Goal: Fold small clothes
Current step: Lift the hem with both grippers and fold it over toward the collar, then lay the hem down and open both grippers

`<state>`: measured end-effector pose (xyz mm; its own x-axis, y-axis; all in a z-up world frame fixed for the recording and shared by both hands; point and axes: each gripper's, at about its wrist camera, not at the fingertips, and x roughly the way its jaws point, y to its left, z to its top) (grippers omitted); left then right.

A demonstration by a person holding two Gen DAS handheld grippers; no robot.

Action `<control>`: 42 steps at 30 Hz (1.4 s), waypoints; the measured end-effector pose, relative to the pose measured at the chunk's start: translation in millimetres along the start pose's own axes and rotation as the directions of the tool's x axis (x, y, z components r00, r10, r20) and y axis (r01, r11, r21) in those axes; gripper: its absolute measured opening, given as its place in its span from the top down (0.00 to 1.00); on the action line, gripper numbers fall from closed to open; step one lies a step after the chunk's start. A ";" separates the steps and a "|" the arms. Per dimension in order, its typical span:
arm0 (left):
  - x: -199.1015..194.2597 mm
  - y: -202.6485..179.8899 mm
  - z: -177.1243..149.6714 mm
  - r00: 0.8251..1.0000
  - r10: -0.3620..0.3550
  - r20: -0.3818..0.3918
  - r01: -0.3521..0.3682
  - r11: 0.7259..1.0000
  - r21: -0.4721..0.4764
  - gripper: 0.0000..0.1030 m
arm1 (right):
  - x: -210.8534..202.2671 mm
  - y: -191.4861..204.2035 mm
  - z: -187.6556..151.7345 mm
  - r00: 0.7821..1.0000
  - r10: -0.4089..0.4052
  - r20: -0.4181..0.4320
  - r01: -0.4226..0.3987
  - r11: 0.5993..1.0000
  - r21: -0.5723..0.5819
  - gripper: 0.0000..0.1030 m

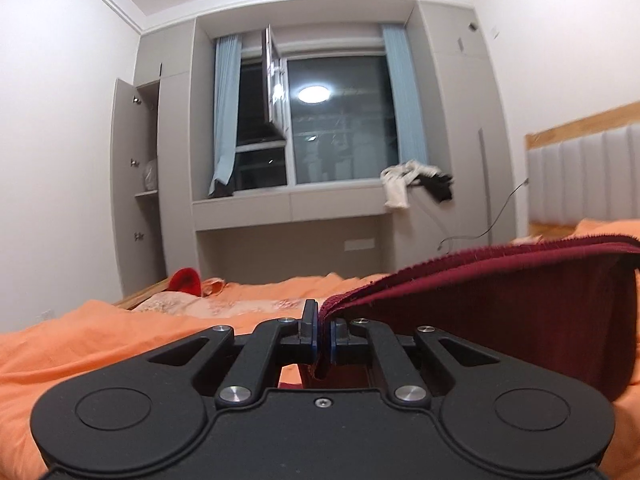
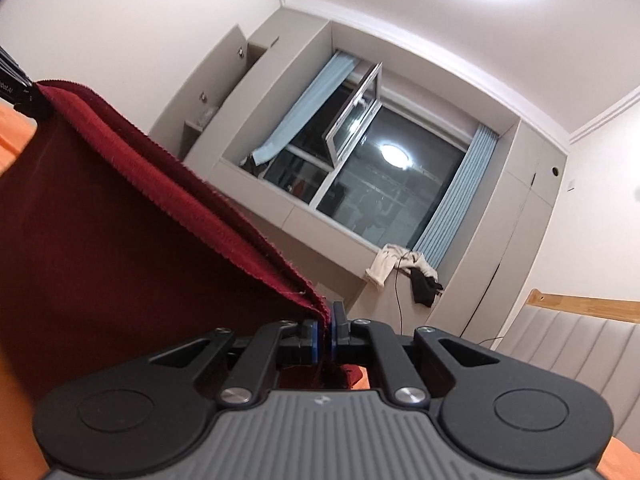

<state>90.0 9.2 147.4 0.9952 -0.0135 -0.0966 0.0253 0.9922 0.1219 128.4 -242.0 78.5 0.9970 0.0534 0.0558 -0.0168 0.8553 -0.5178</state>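
Left wrist view: with each hand-held gripper, left (image 1: 324, 330) and right (image 2: 325, 330), clenched on the dark red garment's (image 1: 520, 304) ribbed hem, keep it taut and level above the orange bed (image 1: 100, 340).

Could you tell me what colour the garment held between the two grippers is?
Dark red, a maroon garment with a ribbed hem; clearest in the right wrist view.

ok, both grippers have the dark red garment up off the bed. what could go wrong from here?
1. Each gripper, left and right, pinches only the thin ribbed edge of the dark red garment; a tug apart could slip it out.
2. The cloth hangs slack between them, so it may land on the orange bedding creased.
3. The cloth blocks much of the right wrist view.
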 end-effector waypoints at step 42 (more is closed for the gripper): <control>260.9 61.6 -116.9 0.829 0.104 -0.549 -0.273 0.933 -0.236 0.19 | 190.2 47.7 -120.8 0.911 0.112 -0.397 -0.060 0.988 0.140 0.00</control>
<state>340.2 81.3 14.2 0.7762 0.1600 -0.6098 -0.2704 0.9583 -0.0927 326.3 -253.3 -38.7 0.9364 -0.0602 -0.3457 -0.0872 0.9143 -0.3955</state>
